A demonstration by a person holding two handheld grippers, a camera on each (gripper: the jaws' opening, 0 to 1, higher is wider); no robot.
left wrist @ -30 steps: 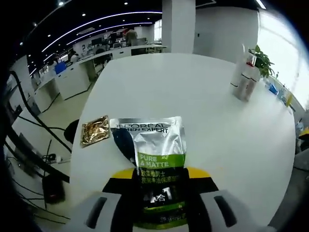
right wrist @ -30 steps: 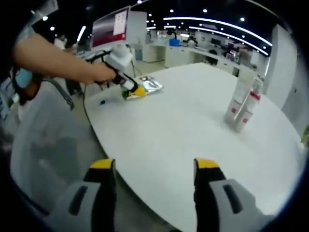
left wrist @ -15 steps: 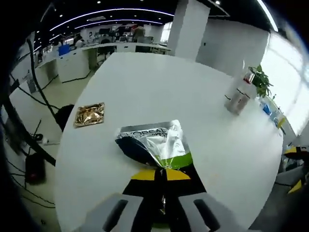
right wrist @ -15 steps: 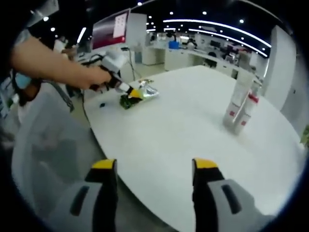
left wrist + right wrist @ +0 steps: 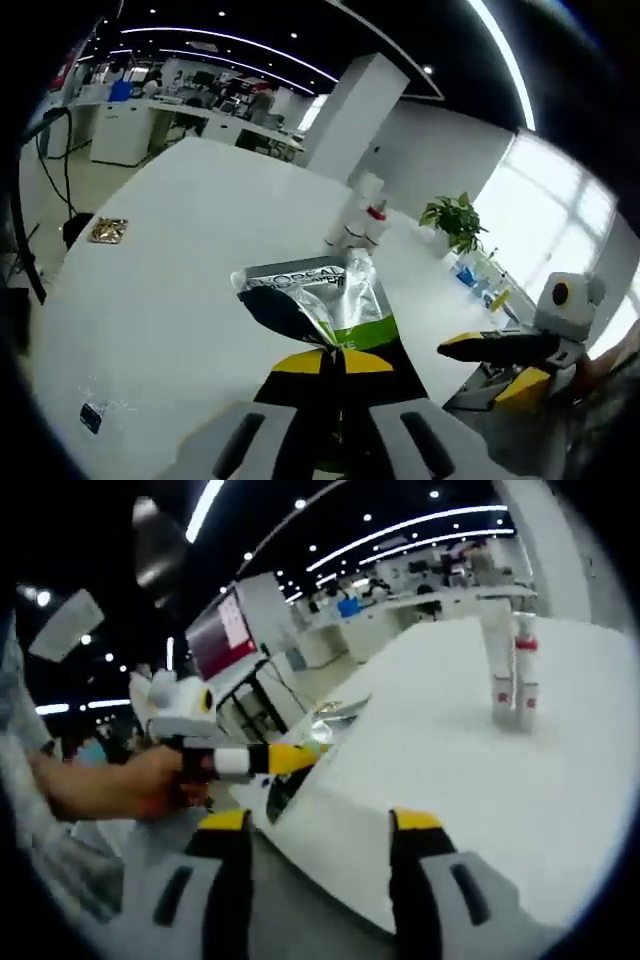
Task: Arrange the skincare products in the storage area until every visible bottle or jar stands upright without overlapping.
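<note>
My left gripper (image 5: 335,362) is clenched on the silver and green sachet (image 5: 320,300), pinching its lower edge between the yellow-tipped jaws so the pack stands up above the white table (image 5: 170,300) rather than lying on it. Past the sachet I see two white bottles (image 5: 358,222) standing upright and close together further along the table, a small gold packet (image 5: 107,230) lying flat well off to the left, and a potted plant (image 5: 455,218) beyond the far edge. My right gripper (image 5: 320,825) is released, its jaws spread apart with nothing between them, hovering off the table's near edge. In the right gripper view the same two bottles (image 5: 510,675) stand side by side, touching or nearly so, and my left hand (image 5: 150,780) holds the other gripper with the sachet (image 5: 325,725) at its tip
</note>
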